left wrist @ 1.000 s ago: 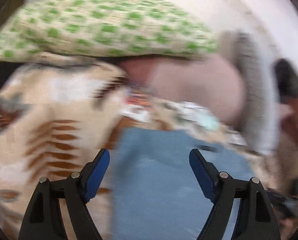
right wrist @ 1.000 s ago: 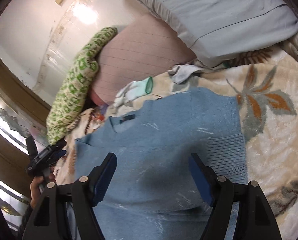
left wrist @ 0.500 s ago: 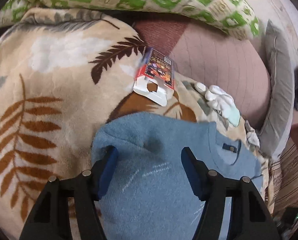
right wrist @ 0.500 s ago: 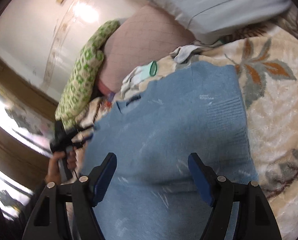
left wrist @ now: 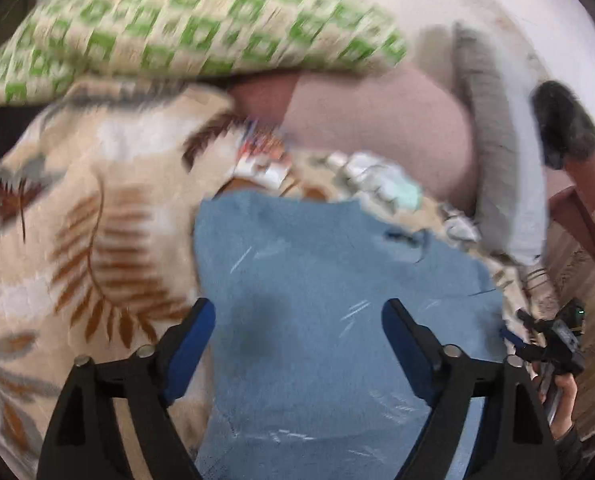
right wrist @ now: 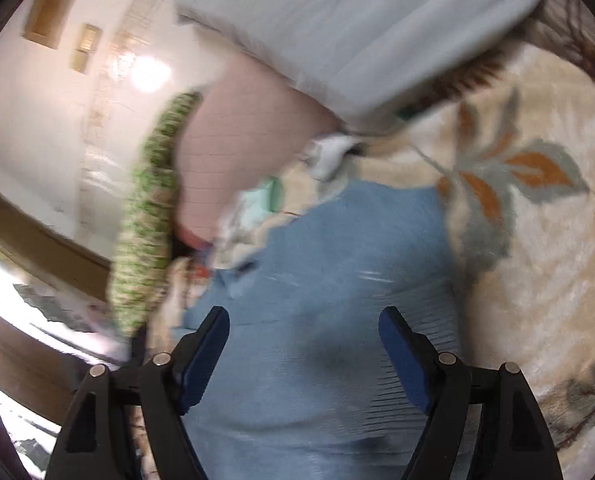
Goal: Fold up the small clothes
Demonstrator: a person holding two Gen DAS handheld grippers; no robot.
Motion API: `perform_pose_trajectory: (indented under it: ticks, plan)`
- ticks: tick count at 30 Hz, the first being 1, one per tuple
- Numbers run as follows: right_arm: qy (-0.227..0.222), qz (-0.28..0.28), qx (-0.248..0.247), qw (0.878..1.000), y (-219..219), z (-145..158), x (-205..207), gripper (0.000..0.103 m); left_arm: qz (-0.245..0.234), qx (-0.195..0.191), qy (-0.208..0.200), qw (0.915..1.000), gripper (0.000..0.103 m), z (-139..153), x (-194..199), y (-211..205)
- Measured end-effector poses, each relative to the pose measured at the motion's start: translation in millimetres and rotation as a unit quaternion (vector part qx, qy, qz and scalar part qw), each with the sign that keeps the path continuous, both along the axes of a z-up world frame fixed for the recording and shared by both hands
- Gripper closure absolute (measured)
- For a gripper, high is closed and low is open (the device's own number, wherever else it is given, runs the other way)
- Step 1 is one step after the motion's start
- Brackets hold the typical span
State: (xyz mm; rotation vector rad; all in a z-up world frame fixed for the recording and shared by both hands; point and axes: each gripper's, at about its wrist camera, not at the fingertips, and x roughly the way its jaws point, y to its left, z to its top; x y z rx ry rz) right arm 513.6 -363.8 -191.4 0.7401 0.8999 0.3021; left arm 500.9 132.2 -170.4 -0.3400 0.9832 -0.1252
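Leaf-print blanket (left wrist: pixel 97 200) | blue sweater (left wrist: pixel 317 280), label unreadable | both hand-held grippers wide open, empty, left just opened further

The right gripper (right wrist: pixel 303 330) hangs above a blue knitted sweater (right wrist: pixel 337 280), its blue-padded jaws standing wide apart with nothing pinched between them. The sweater lies flat on a cream blanket (right wrist: pixel 537 264) printed with orange and grey leaves, its ribbed hem toward the right finger. Past the sweater's far edge sit a pale mint-trimmed sock (right wrist: pixel 257 204) and a small white garment (right wrist: pixel 331 154), possibly another sock; blur hides the detail. Behind them lean a pink quilted cushion (right wrist: pixel 241 140), a green-patterned pillow (right wrist: pixel 149 216) on its left and a grey pillow (right wrist: pixel 357 24) above.
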Motion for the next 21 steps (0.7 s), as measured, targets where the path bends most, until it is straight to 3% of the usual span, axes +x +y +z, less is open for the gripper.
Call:
perform_pose_trajectory:
  ticks: [1,3,5,7,9,12,15,18,21]
  plan:
    - [0.040,-0.002,-0.010,0.999,-1.1,-19.9,9.0,0.022,0.005,0.011,0.035,0.9993,0.014,-16.1,6.2,1.2]
    - [0.034,-0.016,0.031,0.999,-10.5,-27.1,9.5,0.023,0.046,0.004,0.119,0.9919,0.016,-51.1,13.3,15.0]
    - [0.040,-0.011,0.031,0.999,-10.2,-2.9,2.3,0.023,0.065,-0.020,0.087,0.9939,0.016,-36.8,2.6,23.8]
    - [-0.012,0.016,0.008,1.000,-7.6,40.7,-20.3,0.023,0.073,-0.028,0.065,0.9949,0.016,-4.2,-15.2,28.2]
    - [-0.057,0.035,-0.001,0.998,-10.9,76.2,-52.1,0.023,0.071,-0.021,0.001,0.9972,0.016,47.3,-51.2,32.6]
    - [-0.141,0.038,-0.026,0.989,-27.7,144.5,-129.2,0.023,0.070,0.002,-0.080,0.9944,0.015,117.7,-124.7,43.2]
    - [-0.225,0.039,-0.038,0.973,-55.1,208.7,-222.7,0.021,0.083,0.003,-0.154,0.9846,0.014,187.8,-228.7,66.4]
    - [-0.276,0.083,-0.036,0.957,-74.9,259.0,-320.3,0.020,0.076,-0.015,-0.185,0.9797,0.007,228.5,-311.1,91.5]
    - [-0.280,0.126,-0.034,0.951,-82.6,276.2,-388.8,0.019,0.058,-0.028,-0.177,0.9820,0.005,240.0,-382.2,102.5]
